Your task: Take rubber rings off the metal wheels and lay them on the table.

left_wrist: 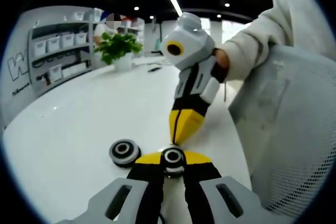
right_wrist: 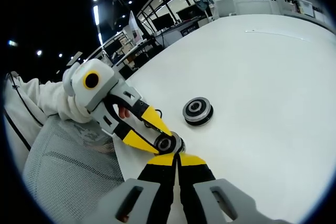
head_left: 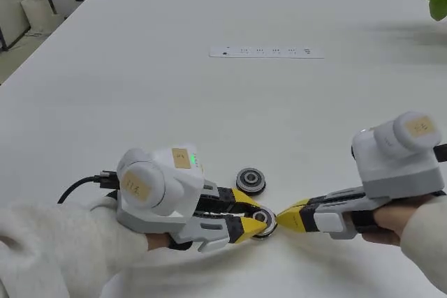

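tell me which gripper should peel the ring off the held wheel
Right, probably: the left gripper is clamped on the wheel, while the right gripper has closed tips at its rim.

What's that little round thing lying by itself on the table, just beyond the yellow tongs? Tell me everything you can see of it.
It is a small wheel, round and squat, lying flat on the white table. A dark band that looks like rubber runs round its rim; inside is a silvery metal face with a dark centre hole. The band is not yet taken off. Only the table touches it: it lies apart from the left tongs and right tongs, whose tips meet nearby.
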Available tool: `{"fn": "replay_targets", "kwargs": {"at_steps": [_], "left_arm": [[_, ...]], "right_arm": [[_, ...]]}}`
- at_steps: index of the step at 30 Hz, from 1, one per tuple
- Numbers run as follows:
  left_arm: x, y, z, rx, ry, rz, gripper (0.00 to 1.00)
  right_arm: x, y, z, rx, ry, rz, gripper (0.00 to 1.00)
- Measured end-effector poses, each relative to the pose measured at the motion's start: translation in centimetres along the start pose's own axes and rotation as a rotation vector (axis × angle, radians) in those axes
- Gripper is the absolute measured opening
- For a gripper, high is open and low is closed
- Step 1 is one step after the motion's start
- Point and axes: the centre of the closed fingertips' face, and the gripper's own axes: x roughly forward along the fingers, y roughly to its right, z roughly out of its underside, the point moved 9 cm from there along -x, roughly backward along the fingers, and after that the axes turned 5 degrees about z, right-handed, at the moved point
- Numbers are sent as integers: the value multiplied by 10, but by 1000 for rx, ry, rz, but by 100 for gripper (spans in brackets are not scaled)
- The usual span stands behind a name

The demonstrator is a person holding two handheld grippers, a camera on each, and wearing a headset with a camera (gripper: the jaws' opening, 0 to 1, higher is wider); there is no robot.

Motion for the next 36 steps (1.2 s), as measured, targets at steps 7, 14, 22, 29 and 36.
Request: {"fn": "replay_targets", "kwargs": {"at_steps": [7, 14, 22, 29, 36], "left_arm": [[0, 0, 0, 0, 1, -1, 14], [0, 0, 0, 1, 1, -1, 14], [0, 0, 0, 3, 1, -1, 14], [0, 0, 0, 4, 2, -2, 14], [0, 1, 0, 8, 2, -2, 14]], "right_arm": [[0, -2, -1, 9, 9, -8, 0], [1, -4, -2, 25, 9, -21, 0], [1, -7, -2, 25, 5, -32, 0], [2, -8, -1, 57, 12, -46, 0], [2, -10, -1, 85, 21, -63, 0]]}}
